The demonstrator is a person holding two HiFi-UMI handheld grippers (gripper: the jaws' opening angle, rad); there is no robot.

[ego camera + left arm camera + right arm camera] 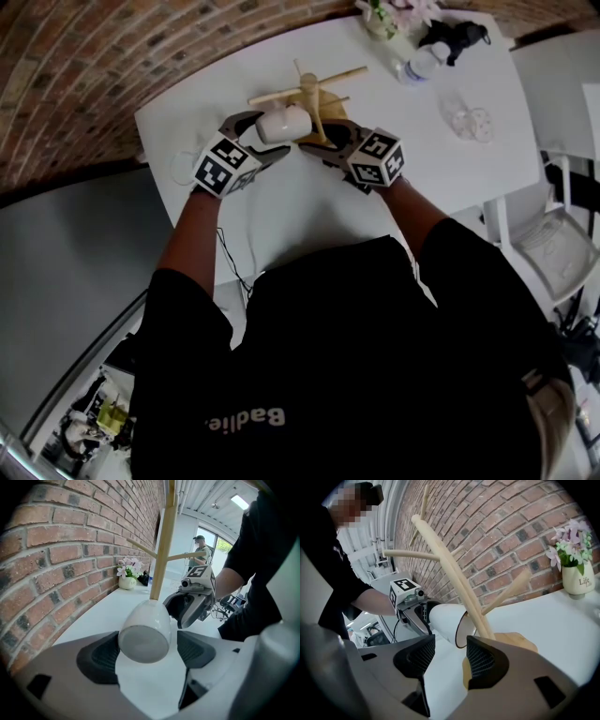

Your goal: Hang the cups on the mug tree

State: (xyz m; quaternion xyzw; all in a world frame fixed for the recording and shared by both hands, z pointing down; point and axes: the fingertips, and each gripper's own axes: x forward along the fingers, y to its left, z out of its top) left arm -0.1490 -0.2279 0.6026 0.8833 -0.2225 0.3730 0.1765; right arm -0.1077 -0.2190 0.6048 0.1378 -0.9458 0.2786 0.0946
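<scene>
A wooden mug tree stands on the white table. A white cup lies on its side against the trunk, mouth toward it. Its handle is hidden, so I cannot tell whether it hangs on a peg. In the left gripper view the cup shows its bottom between the pads of my left gripper, with a gap at the right pad. The jaws stand open around it. My right gripper is open and empty, just in front of the tree's round base, facing the cup.
A brick wall runs along the table's far side. A vase of flowers, a bottle, a black object and a clear glass piece sit at the far right. A chair stands to the right.
</scene>
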